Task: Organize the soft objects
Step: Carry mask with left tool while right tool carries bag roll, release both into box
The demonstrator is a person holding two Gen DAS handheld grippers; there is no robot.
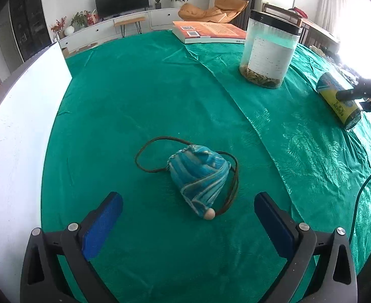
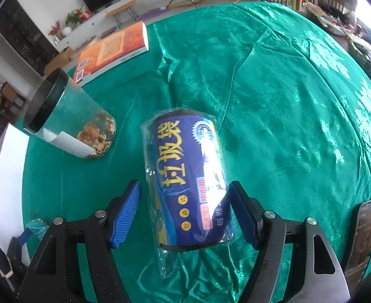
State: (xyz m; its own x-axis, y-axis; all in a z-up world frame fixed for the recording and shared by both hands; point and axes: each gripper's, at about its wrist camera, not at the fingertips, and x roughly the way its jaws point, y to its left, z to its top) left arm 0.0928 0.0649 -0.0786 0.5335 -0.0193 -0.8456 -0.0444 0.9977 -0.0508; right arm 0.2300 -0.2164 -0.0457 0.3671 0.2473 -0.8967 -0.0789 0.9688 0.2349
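Between the two blue pads of the left tongs (image 1: 188,217), and a little way ahead of them, a small blue striped pouch (image 1: 198,179) lies on the green bench (image 1: 135,96). The left tongs are wide open and hold nothing. The pouch is apart from both pads, a bit closer to the right pad. Its pointed end with a wooden bead (image 1: 210,213) aims back toward the tongs, and its fat end aims away. A brown cord (image 1: 145,151) loops out past it on the left. Far off to the right, near the picture's edge, lies a blue roll.

In the right wrist view, the blue roll in clear wrap (image 2: 190,181) lies right between the pads of the right tongs (image 2: 185,214). Its long side runs the same way the tongs point, tipped a little. The pads stand wide on each side. The right pad looks very close to the roll or just touching it, and the left pad has a gap. I think they are not squeezing it. A clear jar (image 2: 66,121) is ahead on the left.

So each tongs has its own soft thing nearest. I think the left tongs must go forward and down to reach the pouch.
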